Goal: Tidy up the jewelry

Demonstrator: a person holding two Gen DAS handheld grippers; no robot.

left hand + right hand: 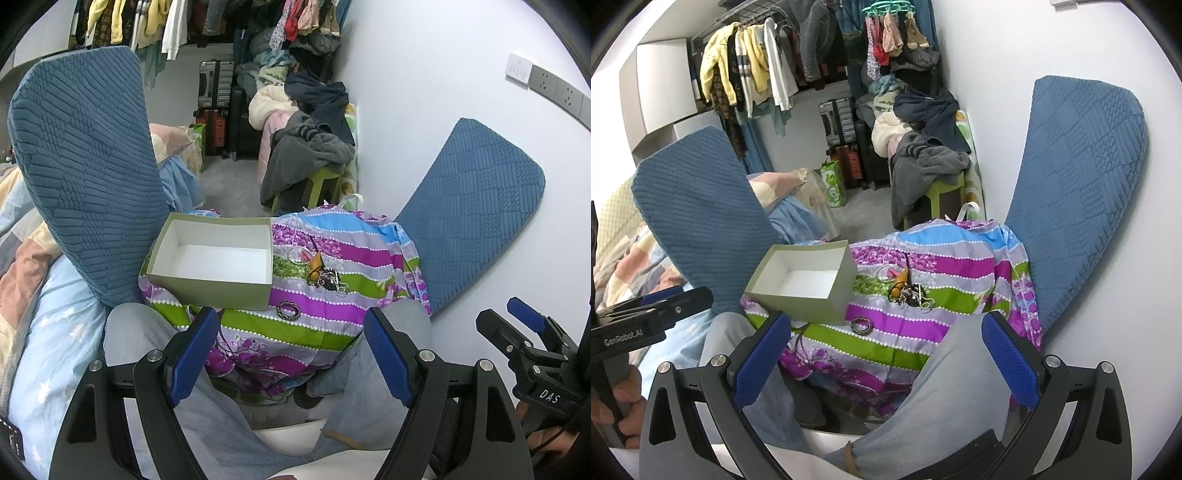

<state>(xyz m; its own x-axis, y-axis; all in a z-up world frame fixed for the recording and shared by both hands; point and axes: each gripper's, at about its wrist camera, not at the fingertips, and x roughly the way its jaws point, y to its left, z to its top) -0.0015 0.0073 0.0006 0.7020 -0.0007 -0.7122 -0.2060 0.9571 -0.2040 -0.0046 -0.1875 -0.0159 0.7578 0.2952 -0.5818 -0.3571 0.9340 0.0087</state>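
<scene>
An open grey-green box (212,254) (803,278) with a white, empty inside sits on a striped cloth (332,295) (942,295). To its right lies a tangled pile of jewelry (323,275) (910,291) with an amber pendant and dark beads. A round dark bangle (289,308) (861,325) lies just in front of the box. My left gripper (291,350) is open and empty, low and short of the cloth. My right gripper (886,362) is open and empty too, also short of the cloth.
Two blue quilted cushions (81,166) (1082,184) stand at either side of the cloth. The person's grey-trousered knees (147,354) (960,369) flank it in front. A bed (37,295) is at the left, a white wall (424,92) at the right, piled clothes (306,110) behind.
</scene>
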